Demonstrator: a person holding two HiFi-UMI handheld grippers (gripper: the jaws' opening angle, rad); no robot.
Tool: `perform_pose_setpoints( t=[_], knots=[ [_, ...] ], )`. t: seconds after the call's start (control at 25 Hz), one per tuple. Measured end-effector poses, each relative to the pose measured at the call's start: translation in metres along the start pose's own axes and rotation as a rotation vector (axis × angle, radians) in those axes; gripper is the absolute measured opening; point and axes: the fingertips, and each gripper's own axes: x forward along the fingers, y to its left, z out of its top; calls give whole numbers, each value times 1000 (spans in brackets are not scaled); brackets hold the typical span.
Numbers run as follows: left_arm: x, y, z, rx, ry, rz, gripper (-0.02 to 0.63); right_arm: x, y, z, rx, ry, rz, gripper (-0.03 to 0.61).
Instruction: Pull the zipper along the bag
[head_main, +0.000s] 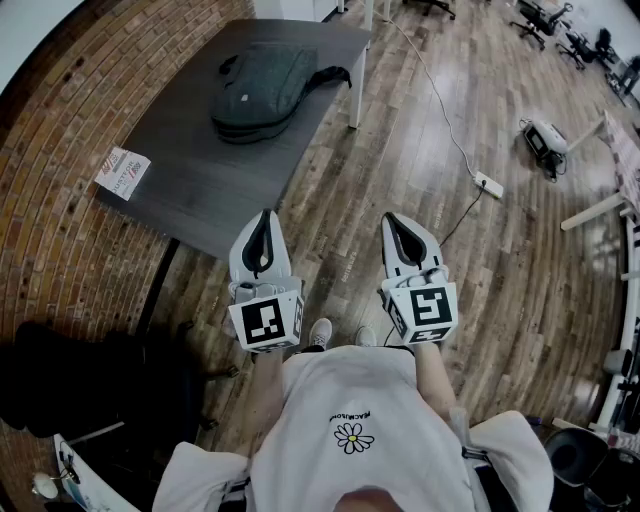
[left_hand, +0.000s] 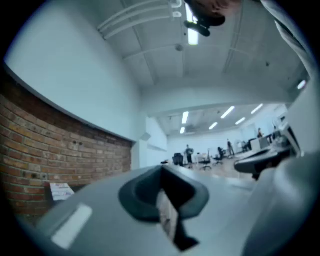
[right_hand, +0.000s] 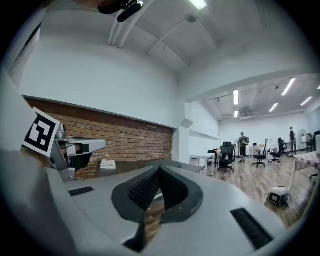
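At the far end of the table (head_main: 190, 190) lies the bag (head_main: 268, 90), well apart from the left gripper (head_main: 265, 216) and right gripper (head_main: 392, 218), both closed on nothing and held level, seemingly not yet reaching in.

Bag (head_main: 268, 88): dark grey-green, plain; table (head_main: 200, 190): dark grey; booklet (head_main: 123, 172): white with red print. Left gripper (head_main: 265, 218) and right gripper (head_main: 392, 220): pale grey shells, black pads, black-and-white square markers. Wall (head_main: 50, 230): red-brown brick; floor (head_main: 480, 260): brown wood planks; shirt (head_main: 360, 420): white, daisy motif.
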Motion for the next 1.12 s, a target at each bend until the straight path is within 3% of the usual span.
perform_pose_setpoints(
  t=[0.44,0.8,1.12],
  knots=[
    [0,-22,2,-2,-7,19,0,-13,-23,-8,-3,5,22,0],
    [1,-58,-8,-2,-9,30,0,-31,-47,-36,68,14,77,2],
    [36,-56,-11,9,-11,53,0,-20,-76,-38,54,8,84,2]
  ],
)
